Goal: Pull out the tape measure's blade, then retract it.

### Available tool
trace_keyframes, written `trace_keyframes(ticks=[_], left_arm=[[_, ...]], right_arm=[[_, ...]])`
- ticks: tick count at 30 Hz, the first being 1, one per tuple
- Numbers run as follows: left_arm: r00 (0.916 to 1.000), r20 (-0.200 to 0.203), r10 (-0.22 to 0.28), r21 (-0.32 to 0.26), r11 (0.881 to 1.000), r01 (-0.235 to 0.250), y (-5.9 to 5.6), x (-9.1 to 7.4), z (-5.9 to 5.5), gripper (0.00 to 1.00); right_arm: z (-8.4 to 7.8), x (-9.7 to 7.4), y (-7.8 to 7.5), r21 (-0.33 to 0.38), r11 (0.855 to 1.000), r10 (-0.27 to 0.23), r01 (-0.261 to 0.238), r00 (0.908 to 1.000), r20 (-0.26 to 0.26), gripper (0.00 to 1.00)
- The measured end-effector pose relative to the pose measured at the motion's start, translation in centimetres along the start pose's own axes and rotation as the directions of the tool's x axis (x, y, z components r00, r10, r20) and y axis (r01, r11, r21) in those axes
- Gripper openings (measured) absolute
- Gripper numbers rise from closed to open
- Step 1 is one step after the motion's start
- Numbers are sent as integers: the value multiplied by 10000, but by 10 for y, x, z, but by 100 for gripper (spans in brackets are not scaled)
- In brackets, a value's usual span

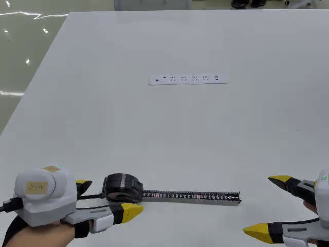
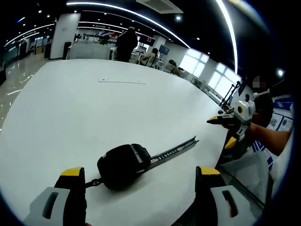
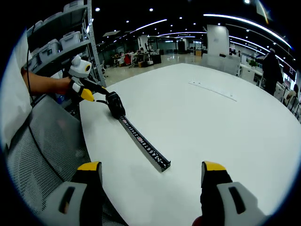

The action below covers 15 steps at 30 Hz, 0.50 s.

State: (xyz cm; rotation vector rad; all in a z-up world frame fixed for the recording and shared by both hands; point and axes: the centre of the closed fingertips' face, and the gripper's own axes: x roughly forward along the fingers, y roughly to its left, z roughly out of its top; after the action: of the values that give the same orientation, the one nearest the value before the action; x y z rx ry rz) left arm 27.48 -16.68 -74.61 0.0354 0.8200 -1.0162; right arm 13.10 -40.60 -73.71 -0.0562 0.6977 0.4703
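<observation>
In the head view the tape measure (image 1: 122, 187) sits at the near edge of the white surface (image 1: 154, 128), its blade (image 1: 193, 196) drawn out flat to the right and ending well short of the right gripper (image 1: 267, 206). The left gripper (image 1: 107, 196) has its jaws spread to either side of the case, not clamped on it; we cannot tell whether either jaw touches it. The right gripper's jaws are spread too and hold nothing.

The left gripper view adds a short black loop (image 2: 94, 182) running from the case toward one jaw. The right gripper view looks along the whole blade from its hooked end back to the case, and shows shelving with storage bins (image 3: 70, 40) behind the person. A white power strip (image 1: 188, 79) lies farther back on the surface, well apart from everything else.

The right gripper is cut off by the head view's edge, and so is the hand on the left gripper. The blade's numbers are too small to read.

The case is black, rounded and ribbed on top. The blade is a thin, narrow dark strip with pale markings and a few red ones. The jaws are black with yellow tips, and the surface is smooth and matt
</observation>
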Motion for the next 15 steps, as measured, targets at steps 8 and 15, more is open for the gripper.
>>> trace_keyframes(ticks=[8,15], left_arm=[[9999,-40,104,-171,9998,-104,1,10,1,93],[9996,-92,255,-356,9990,-258,3,17,-2,93]], right_arm=[[-2,0,-3,89,10000,10,-10,10000,62,88],[-2,0,-4,83,10000,34,-35,10000,76,87]])
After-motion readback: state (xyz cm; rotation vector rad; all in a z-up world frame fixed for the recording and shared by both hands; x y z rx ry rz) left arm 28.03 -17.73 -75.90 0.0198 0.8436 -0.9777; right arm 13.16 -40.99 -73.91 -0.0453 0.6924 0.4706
